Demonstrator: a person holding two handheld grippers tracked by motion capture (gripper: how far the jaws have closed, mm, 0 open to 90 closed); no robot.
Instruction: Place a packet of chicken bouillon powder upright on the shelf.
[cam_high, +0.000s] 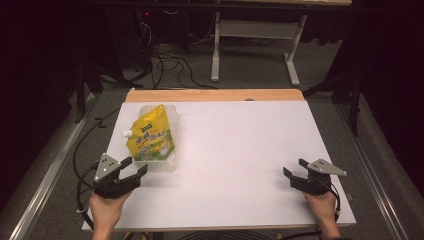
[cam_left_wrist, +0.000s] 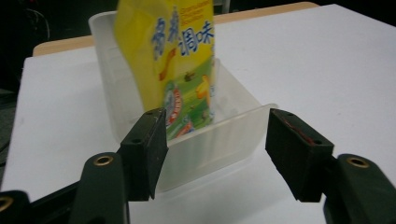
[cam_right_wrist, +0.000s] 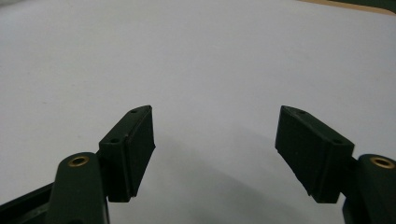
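A yellow and green spouted pouch (cam_high: 150, 137) with printed lettering leans inside a clear plastic container (cam_high: 166, 165) at the table's left side. My left gripper (cam_high: 136, 166) sits just in front of the container's near end, open, with nothing between its pads. In the left gripper view the pouch (cam_left_wrist: 182, 60) rises out of the container (cam_left_wrist: 219, 144), whose near wall stands just beyond my left gripper (cam_left_wrist: 217, 140). My right gripper (cam_high: 294, 167) rests open over bare table at the near right, and the right gripper view shows my right gripper (cam_right_wrist: 215, 135) with only white surface ahead of it.
The white table top (cam_high: 240, 150) has a wooden strip (cam_high: 215, 95) along its far edge. Beyond it stand a desk frame (cam_high: 255, 45) and loose cables (cam_high: 170, 65) on the floor. Metal rails run along both sides of the table.
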